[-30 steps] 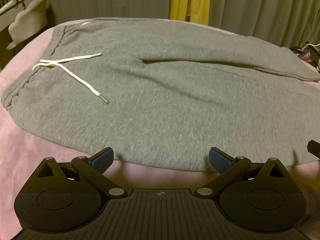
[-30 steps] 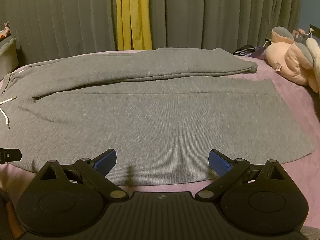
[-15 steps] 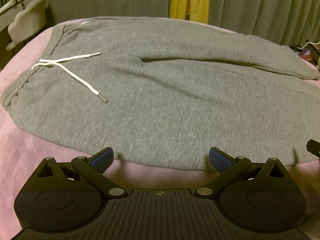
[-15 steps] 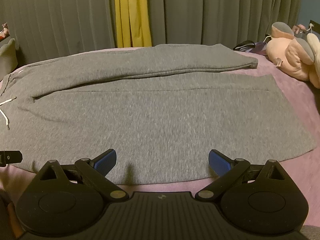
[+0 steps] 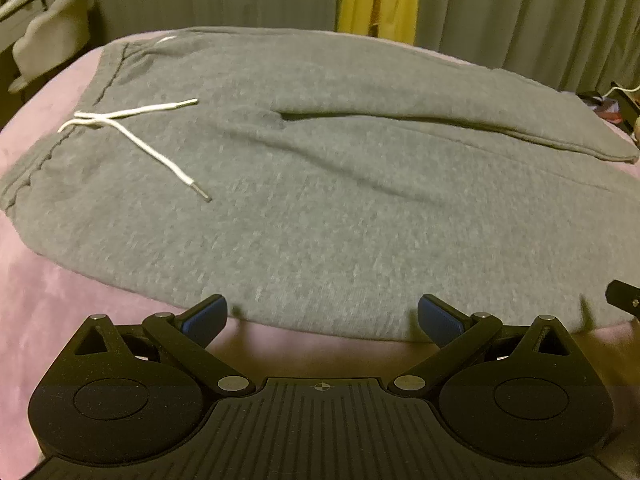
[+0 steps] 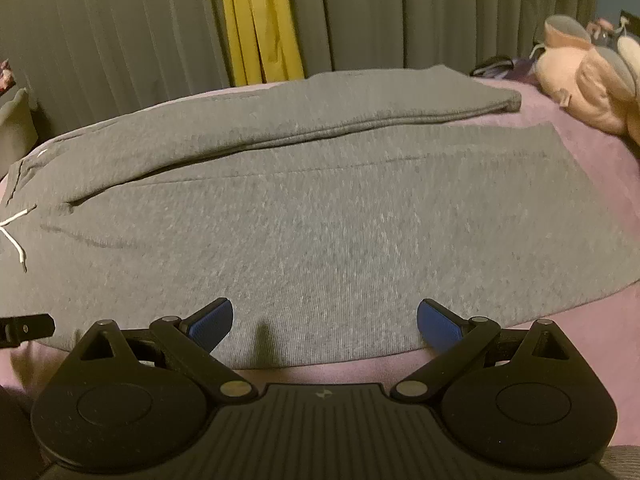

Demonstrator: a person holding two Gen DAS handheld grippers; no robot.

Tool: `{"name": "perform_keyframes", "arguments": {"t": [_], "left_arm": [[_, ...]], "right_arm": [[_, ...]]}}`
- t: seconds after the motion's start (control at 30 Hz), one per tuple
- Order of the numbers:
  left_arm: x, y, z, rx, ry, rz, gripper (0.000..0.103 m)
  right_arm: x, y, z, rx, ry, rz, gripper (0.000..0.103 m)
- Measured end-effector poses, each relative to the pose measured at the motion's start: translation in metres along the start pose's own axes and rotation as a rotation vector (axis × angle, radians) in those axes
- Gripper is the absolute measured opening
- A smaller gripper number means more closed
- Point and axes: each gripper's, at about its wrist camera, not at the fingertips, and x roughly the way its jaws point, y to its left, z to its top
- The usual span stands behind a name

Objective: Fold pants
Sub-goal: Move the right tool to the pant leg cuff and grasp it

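The pants (image 5: pixel 320 184) lay spread flat across the pink bedspread (image 5: pixel 48 288) in front of you, grey sweatpants with the waistband at the left end and the legs running off to the right. The far leg (image 6: pixel 320 112) sat beside the near one, its cuff touching the bedspread near the right end, and a long crease ran between the two. A white drawstring (image 5: pixel 132 132) trailed from the waistband over the front of the pants, one end lying loose on the grey cloth.

Your left gripper (image 5: pixel 322 316) hung just short of the near edge of the pants, by the waist half, its blue pads (image 5: pixel 206 316) spread wide with nothing between them. Your right gripper (image 6: pixel 324 320) sat further along the same edge, by the leg half, its own blue pads (image 6: pixel 438 324) likewise spread wide and holding nothing; they stood over the hem of the cloth, though whether they touched it I cannot tell. Each gripper's tip showed at the edge of the other's view, so the two were near one another.

Beyond the bed hung grey curtains (image 6: pixel 120 40) with a yellow strip (image 6: pixel 260 20) between them. A pink stuffed toy (image 6: pixel 584 80) rested on the bedspread near the cuffs, at your right.
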Motion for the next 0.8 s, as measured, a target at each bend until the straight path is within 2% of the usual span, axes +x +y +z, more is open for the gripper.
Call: {"name": "perform_keyframes", "arguments": {"t": [0.13, 0.43, 0.63, 0.73, 0.8], "left_arm": [[0.002, -0.001, 0.002, 0.005, 0.002, 0.005, 0.103], [0.006, 0.001, 0.005, -0.004, 0.018, -0.002, 0.103], [0.007, 0.001, 0.011, -0.01, 0.006, -0.002, 0.103], [0.002, 0.003, 0.022, -0.026, -0.053, 0.025, 0.103], [-0.002, 0.009, 0.035, -0.068, -0.134, 0.051, 0.103]], "right_arm": [[0.01, -0.006, 0.006, 0.044, 0.049, 0.009, 0.099], [0.045, -0.03, 0.024, 0.173, 0.171, -0.028, 0.099], [0.068, -0.034, 0.029, 0.18, 0.222, -0.068, 0.099], [0.073, -0.029, 0.028, 0.155, 0.237, -0.086, 0.099], [0.075, -0.029, 0.026, 0.151, 0.24, -0.082, 0.099]]}}
